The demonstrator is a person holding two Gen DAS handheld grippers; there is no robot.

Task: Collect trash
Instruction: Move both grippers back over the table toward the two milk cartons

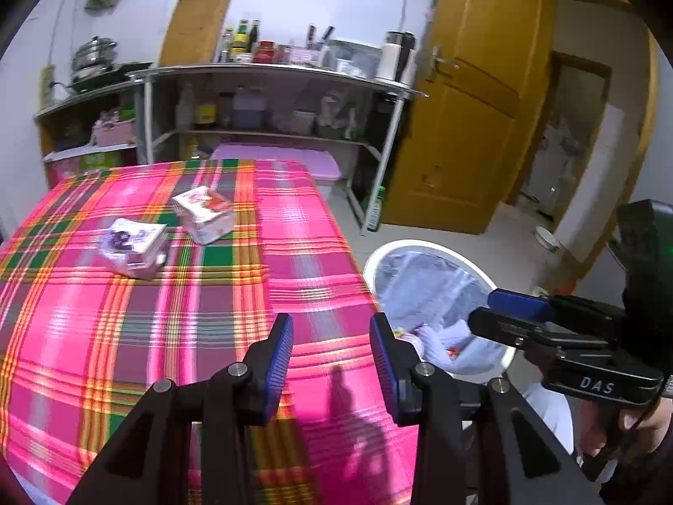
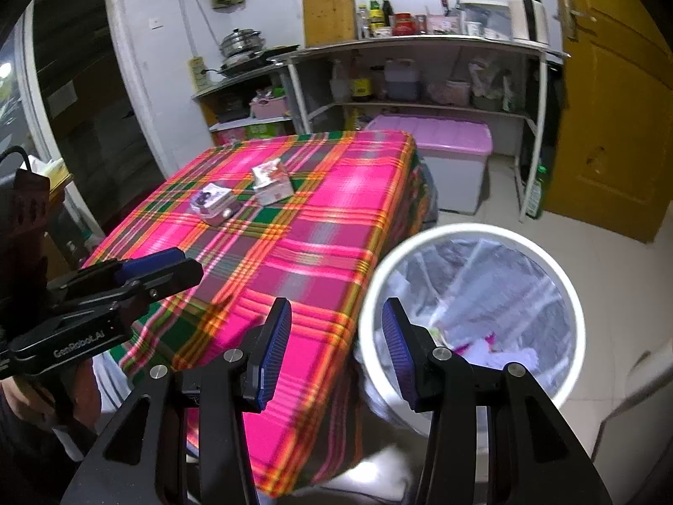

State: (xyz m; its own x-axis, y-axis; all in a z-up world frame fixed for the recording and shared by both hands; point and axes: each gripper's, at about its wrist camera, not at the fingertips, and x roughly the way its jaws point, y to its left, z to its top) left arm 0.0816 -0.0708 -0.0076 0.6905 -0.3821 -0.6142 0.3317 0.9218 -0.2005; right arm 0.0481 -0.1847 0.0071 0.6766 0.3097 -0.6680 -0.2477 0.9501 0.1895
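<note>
Left gripper (image 1: pixel 331 338): hovering above the near part of the table; blue-padded jaws standing apart, nothing sitting between them; also showing at the left edge of the right wrist view (image 2: pixel 185 265).
Right gripper (image 2: pixel 336 328): hanging over the table's near corner and the bin's rim; jaws standing apart, gripping nothing; appearing in the left wrist view at the right, over the bin (image 1: pixel 483 311).
Table (image 1: pixel 126 357): wearing a pink, green and orange plaid cloth.
Purple-printed carton (image 1: pixel 132 248): lying on the cloth toward the far side, crumpled, well apart from both grippers.
Red-printed carton (image 1: pixel 205 213): sitting just beside the purple one, farther back, top torn open.
Trash bin (image 2: pixel 576 307): standing on the floor beside the table's corner; round, white-rimmed, wearing a clear plastic liner.
Bin contents (image 2: pixel 500 349): pale crumpled wrappers with bits of pink and green lying at the bottom; too blurred for telling more.
Pink-lidded storage box (image 2: pixel 446 136): sitting on the floor beyond the table.
Metal shelf unit (image 2: pixel 420 46): standing against the wall, carrying bottles, jars and a kettle.
Yellow door (image 1: pixel 475 97): standing ajar at the right.
</note>
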